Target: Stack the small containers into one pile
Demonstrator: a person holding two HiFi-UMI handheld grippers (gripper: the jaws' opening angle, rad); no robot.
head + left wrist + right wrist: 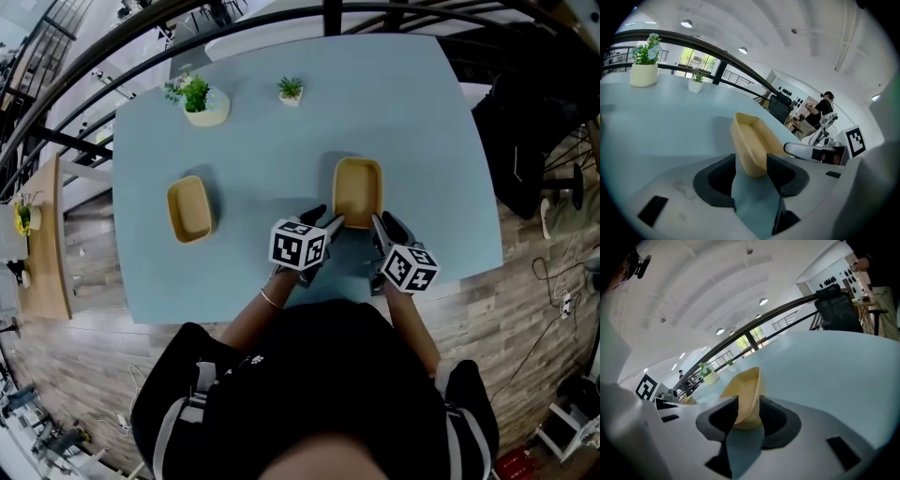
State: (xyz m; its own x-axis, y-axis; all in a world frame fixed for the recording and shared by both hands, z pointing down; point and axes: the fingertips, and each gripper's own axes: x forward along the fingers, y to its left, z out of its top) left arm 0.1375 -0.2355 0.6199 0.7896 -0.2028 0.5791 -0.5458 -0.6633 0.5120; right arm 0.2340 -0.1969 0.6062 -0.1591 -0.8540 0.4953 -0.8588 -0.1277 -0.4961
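hidden bits: the near container has its closest end covered by the jaws in both gripper views, so you only get the far rim and the inside walls there. In the head view the person's black top blocks the table edge just below the near container.
cut off: the second container doesn't show in the left gripper view.
hard to tell: there's a small tan patch left of the near container in the right gripper view. Could be the other one, but I honestly can't say.
left gripper: jaws spread wide, not squeezing. The near container's closest left corner sits between them.
right gripper: jaws noticeably closer together and pinched on the near container's closest right corner, with dark pads on both sides of the wall.
near container: flat on the table, open side up, nothing in it. It's a mustard-yellow rounded rectangle with thin, smooth, matte walls that flare outward, and it looks like plastic.
second container: same shape and colour, well off to the left of the near container. It sits alone on the table, so nothing is stacked.
table: pale blue-grey, smooth and matte, carrying the near container a bit right of centre.
plants: the big cream pot and the small white pot are both beyond the near container, up and to its left, well apart from it.
jaw pads: dark, ribbed and rubbery-looking on pale grey bodies.
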